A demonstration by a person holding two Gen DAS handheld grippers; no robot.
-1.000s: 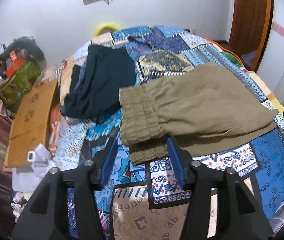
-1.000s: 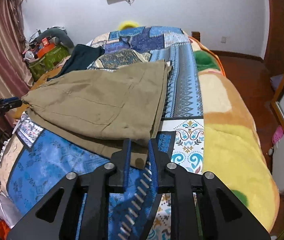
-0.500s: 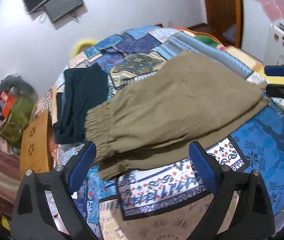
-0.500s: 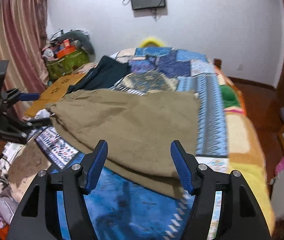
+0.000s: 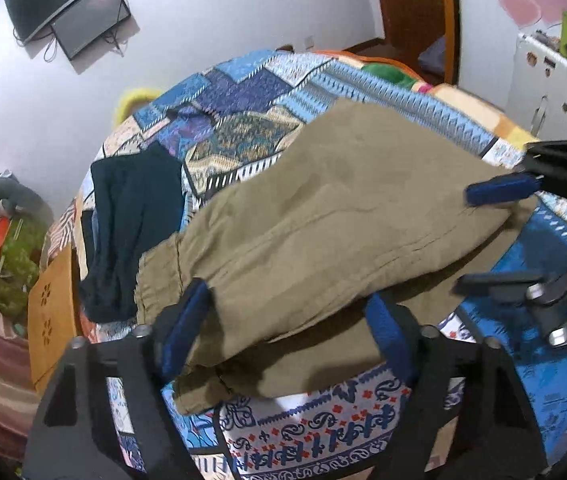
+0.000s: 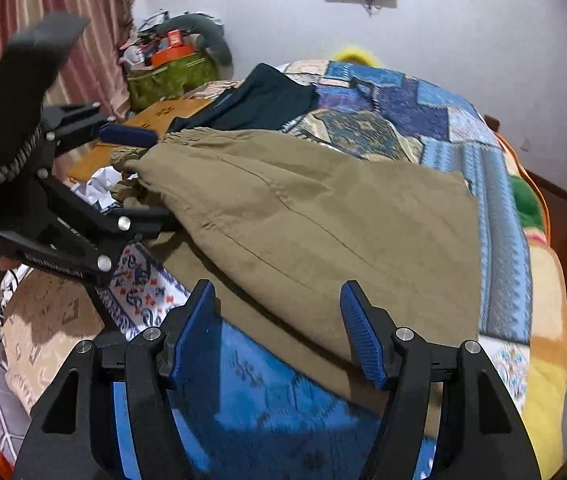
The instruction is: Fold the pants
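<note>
Item: olive pants [image 5: 323,216], lying across the patchwork bedspread [image 5: 315,412], already doubled leg over leg, elastic waistband toward the left gripper [image 5: 287,324] and the hem end toward the right gripper [image 6: 277,320]. We hold both tools with the jaws spread wide and nothing between them; the left one sits at the waistband edge with cloth between its blue pads [image 5: 187,320], the right one near the lower hem edge. Step in hand, as we judge it: taking hold of the two ends for the next fold. To do it well we should close on both layers at once, at matching edges, so the upper leg does not slide off the lower; the under layer sticks out past the top one along the near side, so squaring that first would give a cleaner crease. Lift low and carry one end over the other evenly. Also present: a dark garment [image 5: 131,232] lying just beyond the waistband, touching or overlapping it, which we judge could be caught in the left grip; a wooden board [image 5: 49,320] beside the bed; a green bag [image 6: 167,80] of clutter; a wall screen [image 5: 71,16]; a striped curtain [image 6: 63,8].
</note>
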